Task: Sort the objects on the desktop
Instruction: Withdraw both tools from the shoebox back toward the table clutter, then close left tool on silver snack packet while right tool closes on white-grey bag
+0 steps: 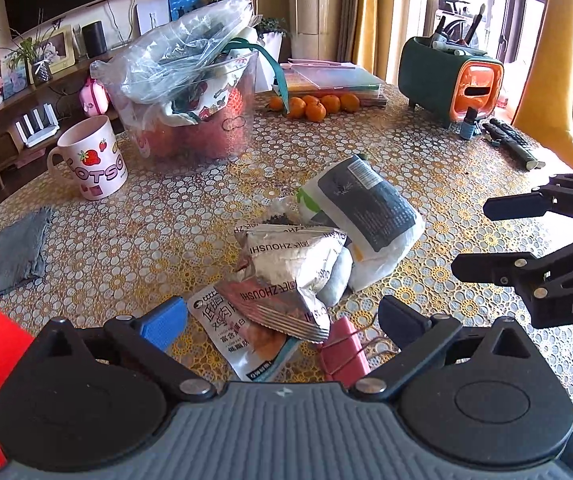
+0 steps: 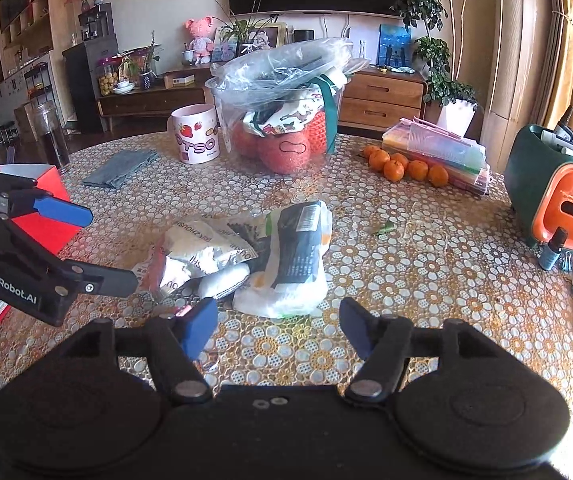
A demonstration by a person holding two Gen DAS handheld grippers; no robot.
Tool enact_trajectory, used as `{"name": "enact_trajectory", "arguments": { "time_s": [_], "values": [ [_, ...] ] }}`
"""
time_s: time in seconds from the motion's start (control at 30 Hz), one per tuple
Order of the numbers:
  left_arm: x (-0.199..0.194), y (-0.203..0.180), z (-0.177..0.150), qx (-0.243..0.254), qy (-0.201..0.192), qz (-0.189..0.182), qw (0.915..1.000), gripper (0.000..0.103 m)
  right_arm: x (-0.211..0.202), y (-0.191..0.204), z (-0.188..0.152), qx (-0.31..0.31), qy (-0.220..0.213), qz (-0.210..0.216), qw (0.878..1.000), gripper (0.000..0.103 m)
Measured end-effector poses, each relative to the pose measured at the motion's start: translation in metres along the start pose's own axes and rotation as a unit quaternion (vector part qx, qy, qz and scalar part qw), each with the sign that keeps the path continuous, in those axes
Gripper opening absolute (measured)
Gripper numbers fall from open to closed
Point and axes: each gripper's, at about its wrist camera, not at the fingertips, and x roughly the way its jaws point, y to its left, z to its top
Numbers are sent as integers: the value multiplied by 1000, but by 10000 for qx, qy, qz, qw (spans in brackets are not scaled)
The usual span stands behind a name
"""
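Observation:
A pile of snack wrappers lies mid-table: a silver foil bag (image 1: 290,268) (image 2: 202,248), a white-and-black pouch (image 1: 370,216) (image 2: 298,256), and a white chicken packet (image 1: 246,340). A pink binder clip (image 1: 344,350) lies beside them. My left gripper (image 1: 282,320) is open, low over the near edge of the pile, holding nothing; it also shows in the right wrist view (image 2: 98,248). My right gripper (image 2: 276,326) is open and empty just in front of the white pouch; it shows in the left wrist view (image 1: 486,236).
A clear tub (image 1: 190,120) stuffed with bags, a pink mug (image 1: 90,160), a grey cloth (image 1: 18,252), several oranges (image 1: 314,106), stacked folders (image 2: 442,152), a green-orange organiser (image 1: 452,80) and a red box (image 2: 42,208) ring the patterned table (image 1: 446,184).

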Motion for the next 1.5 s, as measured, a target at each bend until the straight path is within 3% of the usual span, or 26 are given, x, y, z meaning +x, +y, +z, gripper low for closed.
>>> {"name": "enact_trajectory", "arguments": {
  "time_s": [0.27,0.63,1.0,1.3,1.37,1.43,1.5],
  "values": [
    [32,7,14,11,-1,-184,9998,103,36,-14,15,167,94,123,9997,92],
    [60,11,17,185,155,-140,9996,103,75,-27,34,472,291,98,9984,93],
    [74,-2,11,537,215,-163,9982,103,94,-28,33,424,513,98,9977,86],
    [76,2,12,426,199,-189,9987,101,101,-28,32,528,560,193,9968,71],
    [76,2,12,436,209,-169,9987,96,103,-28,32,553,557,216,9967,66],
    [77,2,12,408,217,-159,9988,82,104,-27,32,559,566,212,9966,58],
    [75,4,12,320,195,-203,9991,75,105,-28,32,610,577,221,9962,53]
  ]
}}
